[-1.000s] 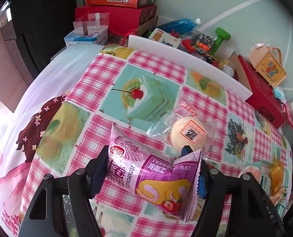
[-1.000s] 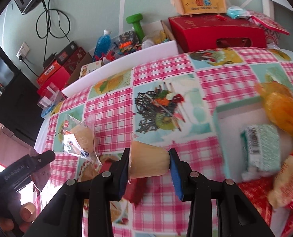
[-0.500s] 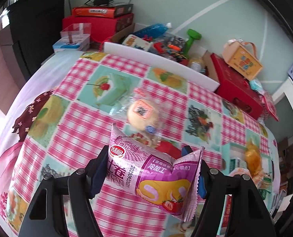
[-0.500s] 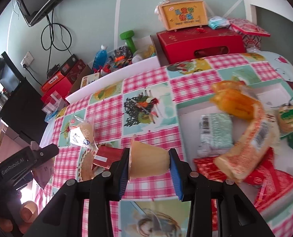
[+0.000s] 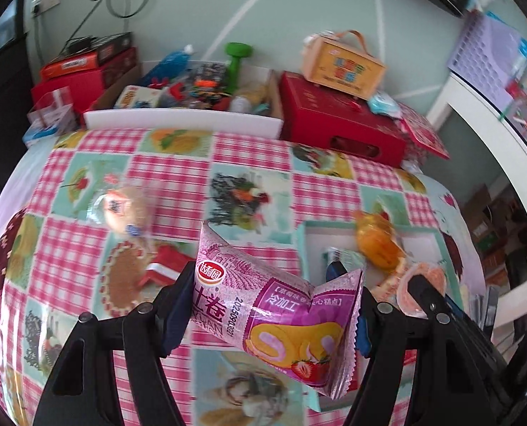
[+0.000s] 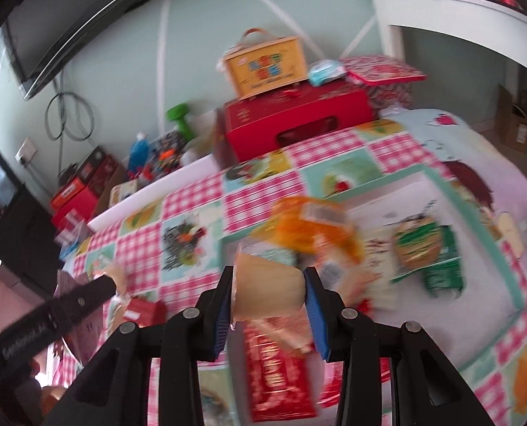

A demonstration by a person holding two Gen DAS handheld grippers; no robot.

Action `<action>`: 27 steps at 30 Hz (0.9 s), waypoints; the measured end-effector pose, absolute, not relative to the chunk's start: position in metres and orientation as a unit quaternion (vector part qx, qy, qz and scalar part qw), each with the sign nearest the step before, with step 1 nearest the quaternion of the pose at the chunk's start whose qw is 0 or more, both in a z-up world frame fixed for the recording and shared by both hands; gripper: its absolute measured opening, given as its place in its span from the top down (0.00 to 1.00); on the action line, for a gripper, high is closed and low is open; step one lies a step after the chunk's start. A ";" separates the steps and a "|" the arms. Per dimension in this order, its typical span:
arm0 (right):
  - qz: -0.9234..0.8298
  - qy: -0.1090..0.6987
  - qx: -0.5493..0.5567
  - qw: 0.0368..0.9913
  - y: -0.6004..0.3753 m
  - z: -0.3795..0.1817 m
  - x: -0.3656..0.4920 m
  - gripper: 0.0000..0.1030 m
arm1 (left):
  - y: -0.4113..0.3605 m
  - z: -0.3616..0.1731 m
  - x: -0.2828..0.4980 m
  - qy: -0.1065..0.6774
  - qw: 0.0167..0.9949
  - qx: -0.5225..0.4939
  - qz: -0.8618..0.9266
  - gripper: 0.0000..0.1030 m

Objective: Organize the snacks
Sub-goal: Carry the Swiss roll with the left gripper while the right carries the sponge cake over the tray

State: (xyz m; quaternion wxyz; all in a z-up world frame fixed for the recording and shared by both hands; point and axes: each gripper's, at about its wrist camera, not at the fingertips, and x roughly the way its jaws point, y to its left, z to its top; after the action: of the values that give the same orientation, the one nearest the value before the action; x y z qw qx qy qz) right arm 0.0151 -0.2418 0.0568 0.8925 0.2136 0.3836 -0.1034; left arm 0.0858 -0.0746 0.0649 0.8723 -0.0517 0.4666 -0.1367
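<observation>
Both of your tongs are loaded: the left tongs (image 5: 269, 314) are clamped on the purple cake packet (image 5: 270, 314), and the right tongs (image 6: 269, 307) grip the beige jelly cup (image 6: 267, 293). Within the last second both have travelled from the checked worktop (image 5: 171, 167) to above the teal tray (image 6: 441, 186), where other snacks lie. I judge you can now lower and release them there.
</observation>
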 end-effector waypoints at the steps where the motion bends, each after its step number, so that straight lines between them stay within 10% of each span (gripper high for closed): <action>1: -0.110 0.382 0.219 0.891 -0.249 0.056 0.012 0.61 | -0.082 0.065 0.084 0.467 0.872 -0.046 -0.144 0.29; 27: -0.165 0.407 0.274 0.856 -0.326 0.018 0.002 0.61 | -0.171 0.002 0.088 0.491 0.852 0.049 -0.176 0.29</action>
State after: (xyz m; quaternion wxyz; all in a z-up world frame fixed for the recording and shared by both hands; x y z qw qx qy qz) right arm 0.0020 -0.3259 0.0184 0.8557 0.2739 0.4068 -0.1651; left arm 0.0883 -0.1711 0.0017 0.8520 0.0494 0.4906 -0.1759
